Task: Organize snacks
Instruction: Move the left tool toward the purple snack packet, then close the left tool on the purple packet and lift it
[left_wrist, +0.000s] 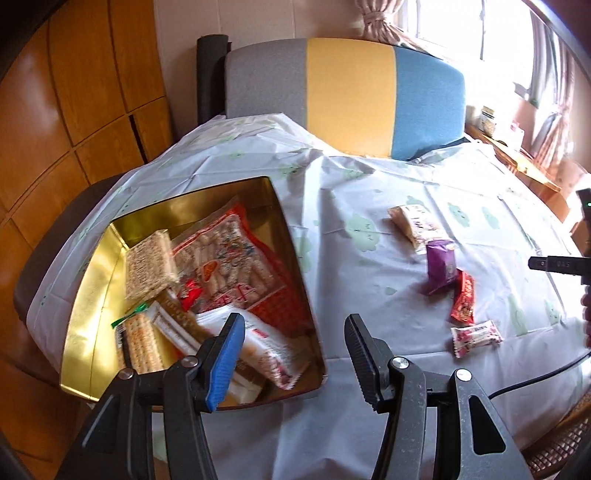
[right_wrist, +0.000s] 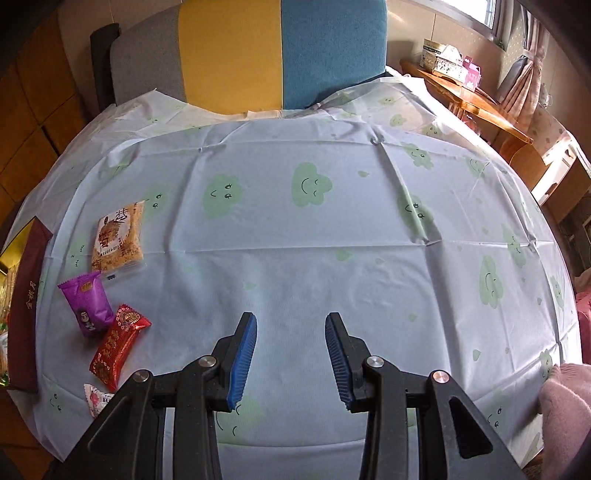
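Observation:
A gold tin (left_wrist: 92, 306) lies open on the left of the table, holding several snack packs, among them a big red-and-clear bag (left_wrist: 229, 266). My left gripper (left_wrist: 295, 321) hangs open above the tin's right wall with nothing between its fingers. Loose on the cloth to the right lie a beige pack (left_wrist: 413, 225), a purple pack (left_wrist: 441, 266), a red pack (left_wrist: 463, 302) and a pink-white pack (left_wrist: 476, 338). My right gripper (right_wrist: 291, 317) stands open over bare cloth. To its left are the beige pack (right_wrist: 118, 240), purple pack (right_wrist: 86, 308), red pack (right_wrist: 118, 347) and pink-white pack (right_wrist: 98, 398).
A white tablecloth (right_wrist: 314, 266) with green clouds covers the table. A grey, yellow and blue chair back (left_wrist: 351, 99) stands behind it. The tin's maroon outer wall (right_wrist: 27, 306) is at the far left. A wooden side table (right_wrist: 480, 99) with boxes and a pink sleeve (right_wrist: 565, 406) are on the right.

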